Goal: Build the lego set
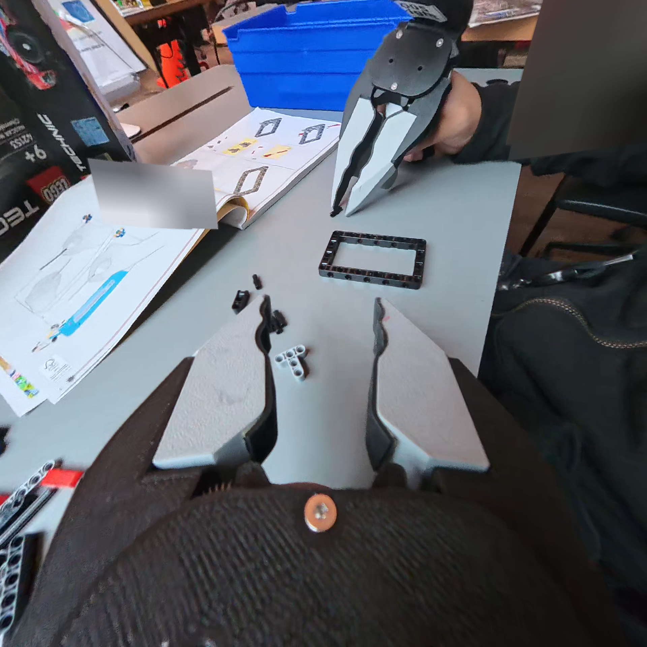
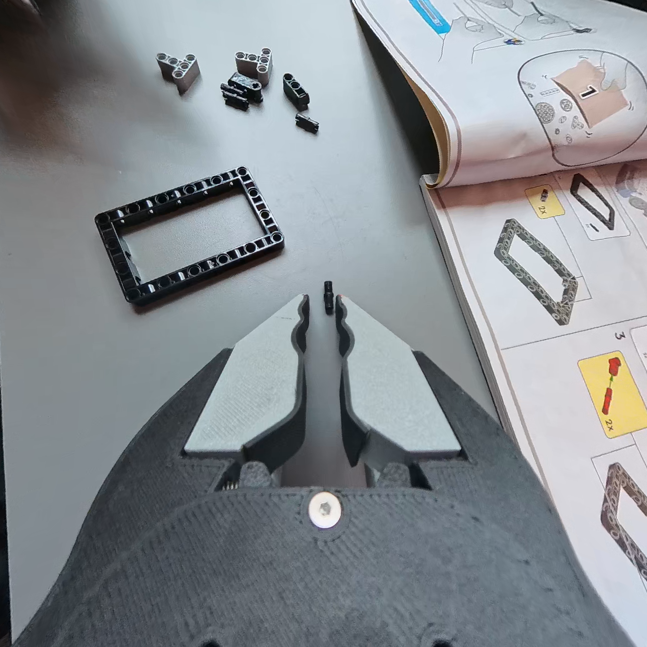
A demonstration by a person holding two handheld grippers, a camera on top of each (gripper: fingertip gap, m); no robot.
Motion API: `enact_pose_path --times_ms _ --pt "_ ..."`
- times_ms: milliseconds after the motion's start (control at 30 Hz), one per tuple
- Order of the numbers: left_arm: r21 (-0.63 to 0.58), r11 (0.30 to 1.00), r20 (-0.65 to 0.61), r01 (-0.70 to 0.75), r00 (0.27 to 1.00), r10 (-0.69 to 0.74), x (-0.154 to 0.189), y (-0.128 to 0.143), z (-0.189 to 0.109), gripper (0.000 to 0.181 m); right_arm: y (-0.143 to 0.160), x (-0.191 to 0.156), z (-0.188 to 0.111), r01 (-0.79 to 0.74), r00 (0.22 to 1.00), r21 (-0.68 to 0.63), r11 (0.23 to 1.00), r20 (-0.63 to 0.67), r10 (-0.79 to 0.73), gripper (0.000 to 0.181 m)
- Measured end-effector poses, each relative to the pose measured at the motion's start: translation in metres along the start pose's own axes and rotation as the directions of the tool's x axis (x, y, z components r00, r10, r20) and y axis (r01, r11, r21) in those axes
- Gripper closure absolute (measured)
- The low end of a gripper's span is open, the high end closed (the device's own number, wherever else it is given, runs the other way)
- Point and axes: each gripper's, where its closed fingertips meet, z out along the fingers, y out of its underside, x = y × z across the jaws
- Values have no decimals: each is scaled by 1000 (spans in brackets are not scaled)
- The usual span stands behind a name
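Note:
A black rectangular Technic frame (image 1: 373, 259) (image 2: 189, 234) lies flat on the grey table (image 1: 437, 210). My right gripper (image 2: 322, 298) points down at the table beside the frame. Its jaws stand narrowly apart around a small black pin (image 2: 328, 297) lying between the tips, with a gap showing on the left side. It also shows in the left wrist view (image 1: 341, 210). My left gripper (image 1: 322, 304) is open and empty, hovering over a light grey angled piece (image 1: 292, 360) and black pins (image 1: 278, 320). Two grey angled pieces (image 2: 178, 70) and black connectors (image 2: 241, 91) lie beyond the frame.
An open instruction booklet (image 1: 266, 157) (image 2: 525, 245) lies beside the parts. Loose printed sheets (image 1: 87, 297) and the set's dark box (image 1: 35, 122) are at the left. A blue bin (image 1: 308, 52) stands at the back. Several beams (image 1: 17, 507) lie at the lower left. The table edge (image 1: 490, 315) is to the right. Across from one pair of fingers to the other is roughly 20 cm. The left tips stand about 6 cm off the light grey angled piece (image 1: 292, 360). My right wrist view (image 2: 181, 64) looks at it from another angle.

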Motion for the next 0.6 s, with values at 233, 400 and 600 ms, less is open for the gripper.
enact_pose_path --times_ms 233,400,600 --pt "-29 1000 -11 -3 1000 3 1 4 3 131 -3 -2 4 27 998 3 1000 57 -27 180" --pt "-98 995 -101 -26 995 16 10 11 17 132 -8 -3 -1 42 998 48 998 47 -44 180" --pt "-214 964 -214 -156 971 109 32 23 43 165 -25 -16 -4 60 995 137 989 75 -70 180"
